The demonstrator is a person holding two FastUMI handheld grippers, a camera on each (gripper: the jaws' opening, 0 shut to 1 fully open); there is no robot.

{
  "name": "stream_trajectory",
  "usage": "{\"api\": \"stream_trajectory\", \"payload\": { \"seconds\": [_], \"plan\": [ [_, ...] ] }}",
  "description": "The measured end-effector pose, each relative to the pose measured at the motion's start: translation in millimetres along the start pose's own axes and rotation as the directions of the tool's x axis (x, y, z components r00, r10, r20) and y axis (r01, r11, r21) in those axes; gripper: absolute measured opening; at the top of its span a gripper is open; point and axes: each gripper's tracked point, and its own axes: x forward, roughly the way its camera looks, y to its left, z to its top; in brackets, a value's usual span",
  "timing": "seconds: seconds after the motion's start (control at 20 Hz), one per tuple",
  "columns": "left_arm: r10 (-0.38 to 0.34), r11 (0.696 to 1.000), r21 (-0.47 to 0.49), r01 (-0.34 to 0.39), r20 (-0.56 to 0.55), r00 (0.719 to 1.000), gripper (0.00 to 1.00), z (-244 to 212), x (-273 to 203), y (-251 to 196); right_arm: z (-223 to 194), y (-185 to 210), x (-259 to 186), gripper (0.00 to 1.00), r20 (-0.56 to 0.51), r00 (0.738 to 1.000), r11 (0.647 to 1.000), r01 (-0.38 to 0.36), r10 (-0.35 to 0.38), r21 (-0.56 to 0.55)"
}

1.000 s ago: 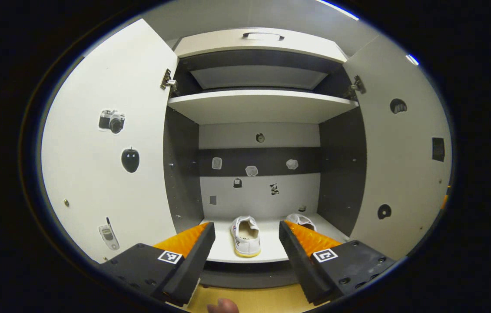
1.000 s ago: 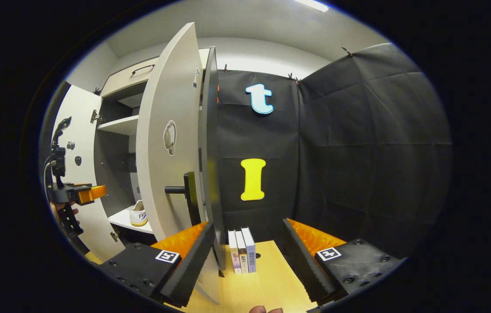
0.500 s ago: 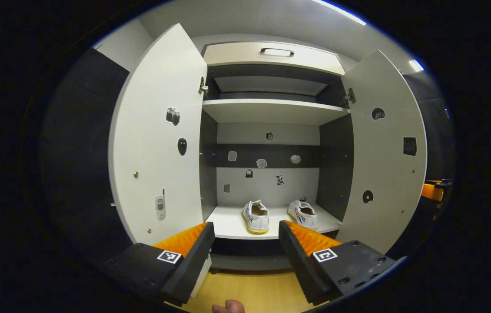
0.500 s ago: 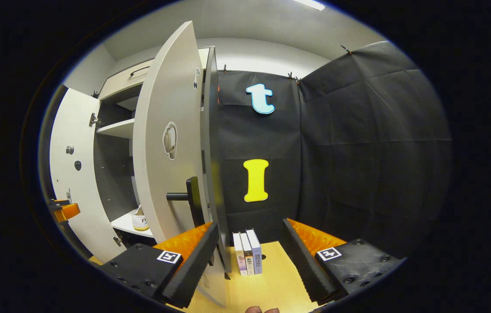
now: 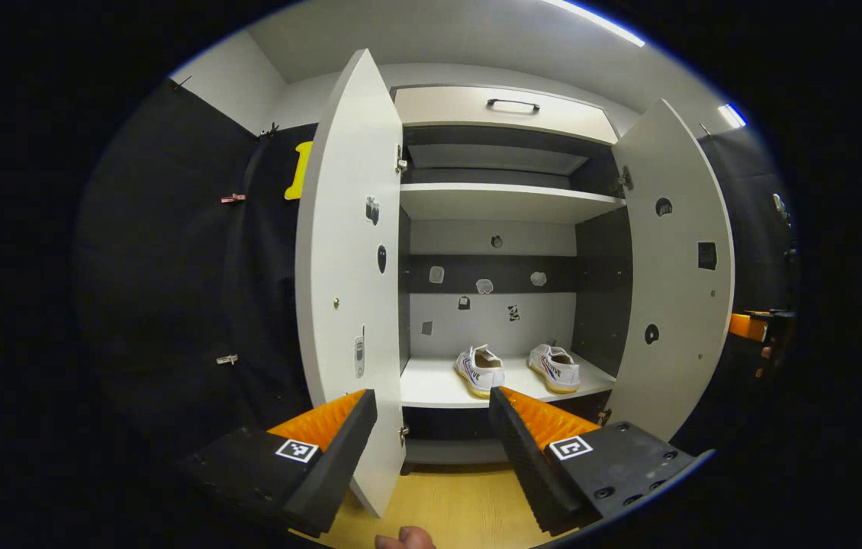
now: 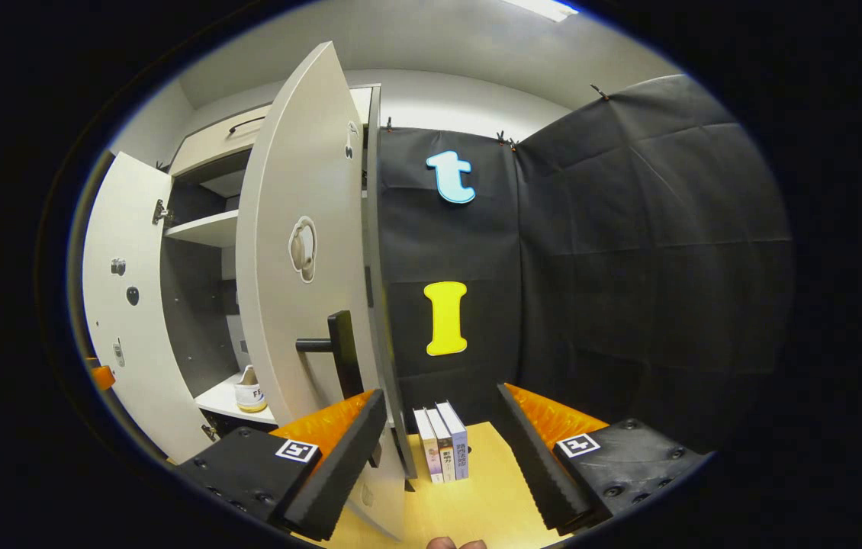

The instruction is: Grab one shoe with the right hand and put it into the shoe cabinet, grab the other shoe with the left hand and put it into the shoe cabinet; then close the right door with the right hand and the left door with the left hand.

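Already both shoes (image 5: 516, 367) sit on the cabinet's bottom shelf (image 5: 431, 385), while the left claw (image 5: 431, 427) and right claw (image 6: 435, 431) gape wide and empty, so apparently only both open doors remain.

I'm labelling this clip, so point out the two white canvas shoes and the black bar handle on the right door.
left white canvas shoe (image 5: 481, 370), left gripper view, upper
right white canvas shoe (image 5: 555, 367), left gripper view, upper
black bar handle (image 6: 342, 343), right gripper view, upright grip

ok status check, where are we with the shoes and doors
Both hand-held grippers open, empty. Both shoes on the cabinet's bottom shelf. Left door and right door both open. Right gripper beside right door's handle.
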Motion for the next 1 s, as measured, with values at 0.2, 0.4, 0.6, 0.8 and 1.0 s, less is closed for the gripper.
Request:
{"api": "stream_trajectory", "payload": {
  "seconds": [0.2,0.4,0.6,0.8,1.0],
  "plan": [
    [0.007,1.0,0.0,-0.007,-0.006,1.0,0.94,-3,-8,14,-4,35,-5,0.98,0.001,0.999,0.999,-0.047,0.047,-0.004],
    [0.022,1.0,-0.008,-0.022,-0.004,1.0,0.93,-4,-14,29,-10,79,-2,0.98,-0.006,0.992,0.992,-0.125,0.125,0.007],
    [0.046,0.999,-0.014,-0.046,-0.007,0.999,0.94,-6,-19,47,-21,137,-1,0.98,-0.04,0.969,0.969,-0.242,0.244,0.04],
    [0.074,0.996,-0.043,-0.075,-0.008,0.997,0.94,-6,-23,68,-21,165,-19,0.98,-0.033,0.952,0.952,-0.303,0.304,0.031],
    [0.117,0.992,-0.035,-0.118,-0.014,0.993,0.94,-9,-19,95,-26,181,-36,0.98,-0.046,0.94,0.941,-0.337,0.339,0.038]
  ]
}}
